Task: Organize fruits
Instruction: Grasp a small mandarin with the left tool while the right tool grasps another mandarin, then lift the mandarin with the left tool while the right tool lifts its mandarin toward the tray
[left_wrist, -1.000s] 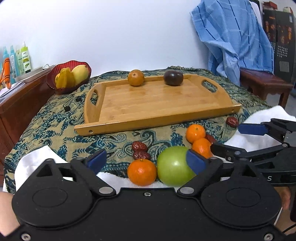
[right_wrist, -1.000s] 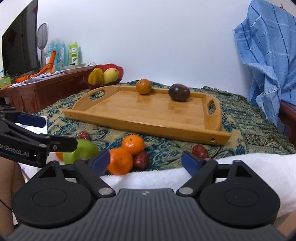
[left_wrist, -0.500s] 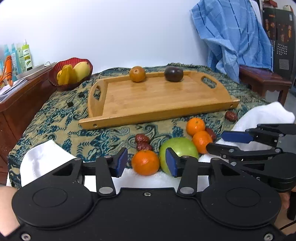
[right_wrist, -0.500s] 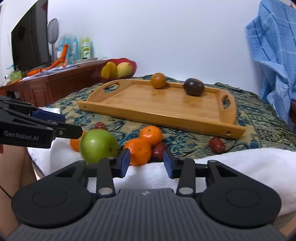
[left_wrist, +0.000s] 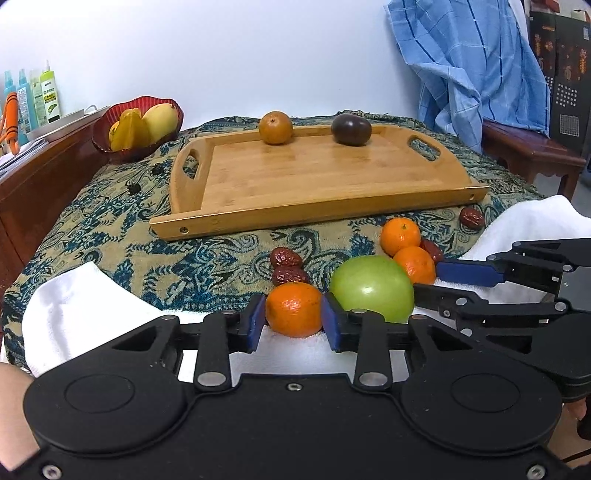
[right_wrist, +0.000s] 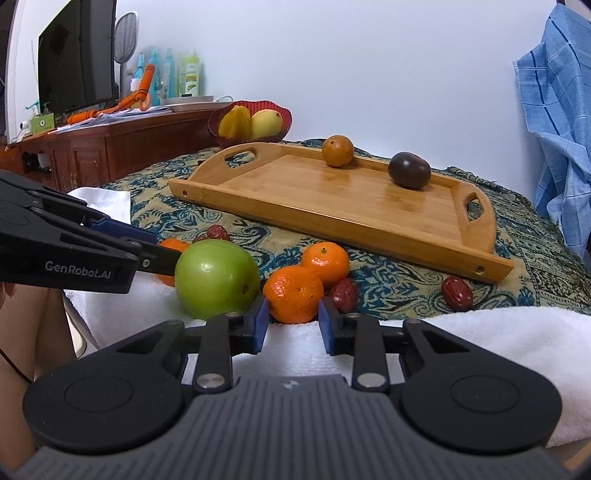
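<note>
1. 2 fruits are held in the tray (left_wrist: 295, 177): 1 orange (left_wrist: 275, 127), 1 plum (left_wrist: 351, 129).
2. A mandarin (left_wrist: 294, 309) is pinched by the left gripper (left_wrist: 293, 323).
3. A second mandarin (right_wrist: 293, 294) is bracketed by the right gripper (right_wrist: 290, 325); contact cannot be told.

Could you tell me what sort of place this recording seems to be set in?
Probably a lived-in room at home: a patterned cloth covers the surface, a wooden sideboard carries a monitor and bottles, and a blue garment hangs over a chair.
</note>
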